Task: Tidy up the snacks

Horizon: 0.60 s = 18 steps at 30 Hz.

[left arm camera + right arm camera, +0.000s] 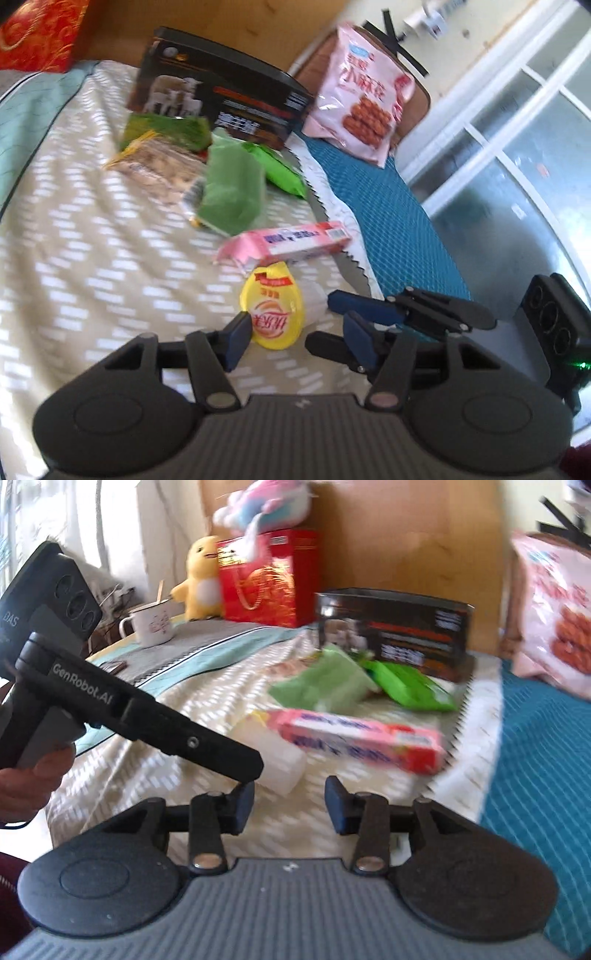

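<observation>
A small cup with a yellow lid (272, 309) lies on the patterned bedspread (92, 229), between the fingers of my open left gripper (295, 341). The right gripper (373, 314) reaches in from the right of it, open. In the right wrist view my right gripper (290, 808) is open and empty, with the translucent cup (275, 757) just ahead, partly hidden by the left gripper's arm (147, 716). A pink biscuit pack (291, 242) (364, 740) lies beyond. Green packets (236, 186) (410, 686), a black tin (221, 99) (399, 627) and a big pink snack bag (364, 92) (557, 616) lie farther back.
A teal mat (384, 206) covers the bed's right side, by a glass door (517, 155). A red box (269, 579), yellow plush toy (201, 576) and white mug (153, 624) stand at the back left. A wooden headboard (406, 535) stands behind.
</observation>
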### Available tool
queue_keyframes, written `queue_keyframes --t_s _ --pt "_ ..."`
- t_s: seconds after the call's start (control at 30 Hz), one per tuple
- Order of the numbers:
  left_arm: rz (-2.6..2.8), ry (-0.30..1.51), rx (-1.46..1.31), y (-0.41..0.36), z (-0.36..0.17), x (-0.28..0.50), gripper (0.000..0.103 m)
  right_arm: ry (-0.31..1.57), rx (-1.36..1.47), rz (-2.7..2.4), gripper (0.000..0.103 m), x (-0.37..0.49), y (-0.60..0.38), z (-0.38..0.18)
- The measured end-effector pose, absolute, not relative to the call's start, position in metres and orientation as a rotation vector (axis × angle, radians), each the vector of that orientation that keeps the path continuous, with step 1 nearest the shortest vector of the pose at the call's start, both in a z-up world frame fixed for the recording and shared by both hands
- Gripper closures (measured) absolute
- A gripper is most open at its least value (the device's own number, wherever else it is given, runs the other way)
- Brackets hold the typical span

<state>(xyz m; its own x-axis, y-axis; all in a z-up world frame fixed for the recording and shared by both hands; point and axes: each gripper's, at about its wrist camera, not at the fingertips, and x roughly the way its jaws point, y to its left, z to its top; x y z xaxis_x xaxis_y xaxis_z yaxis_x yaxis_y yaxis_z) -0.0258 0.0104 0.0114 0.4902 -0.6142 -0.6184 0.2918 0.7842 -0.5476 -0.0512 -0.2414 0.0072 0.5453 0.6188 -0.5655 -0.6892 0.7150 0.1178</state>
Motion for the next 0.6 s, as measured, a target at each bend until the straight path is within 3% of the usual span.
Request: queue_keyframes --t_s 0.27,0.33,0.4,0.6 --pt "-0.523 0.878 -0.430 0.027 0.024 -0.026 0.046 0.587 -0.152 0.810 0.058 -0.058 -0.236 0.007" --pt "-0.525 0.889 -0.418 0.024 0.023 -0.023 0.050 0.586 -0.168 0.832 0.058 -0.057 -0.233 0.006" --pt "-0.534 0.918 -0.410 0.020 0.016 -0.019 0.062 0.581 -0.194 0.843 0.056 -0.057 -0.225 0.003" --pt "-0.562 0.913 -0.376 0.017 0.020 -0.017 0.071 0.572 -0.190 0.814 0.062 -0.055 -0.224 0.004"
